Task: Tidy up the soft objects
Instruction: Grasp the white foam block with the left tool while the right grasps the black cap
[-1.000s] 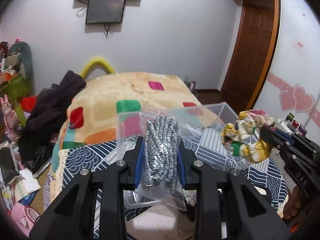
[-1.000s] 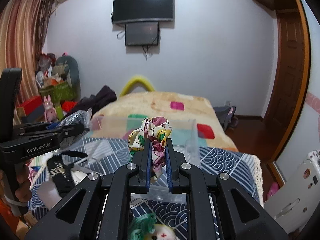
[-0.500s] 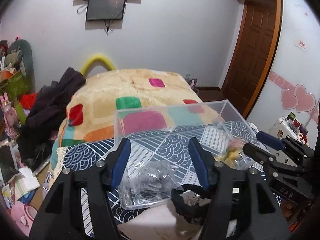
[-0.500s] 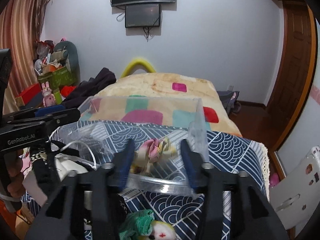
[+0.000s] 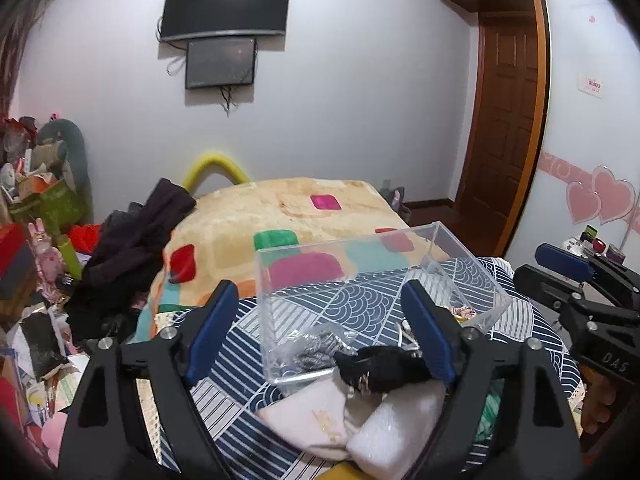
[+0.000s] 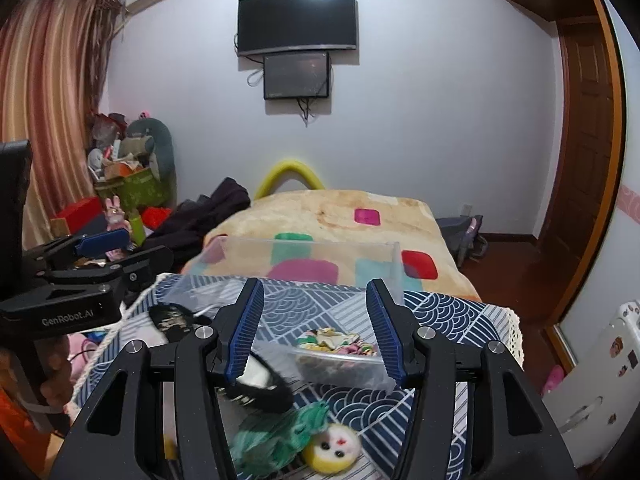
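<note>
A clear plastic box stands on the blue patterned cloth. A bag of black-and-white cord and a floral scrunchie lie inside it. My left gripper is open and empty, just in front of the box. My right gripper is open and empty, above the box's near end. A black soft item, a pale pink cloth, a white foam piece, a green cloth and a yellow plush face lie in front of the box.
A bed with a cream blanket with coloured squares lies behind the cloth. Dark clothes are piled on its left side. Cluttered boxes and toys stand at the far left. A wooden door is at the right.
Both grippers opened and let go: the bag of cord and the floral scrunchie dropped into the clear box. Both grippers have since pulled back a little.
</note>
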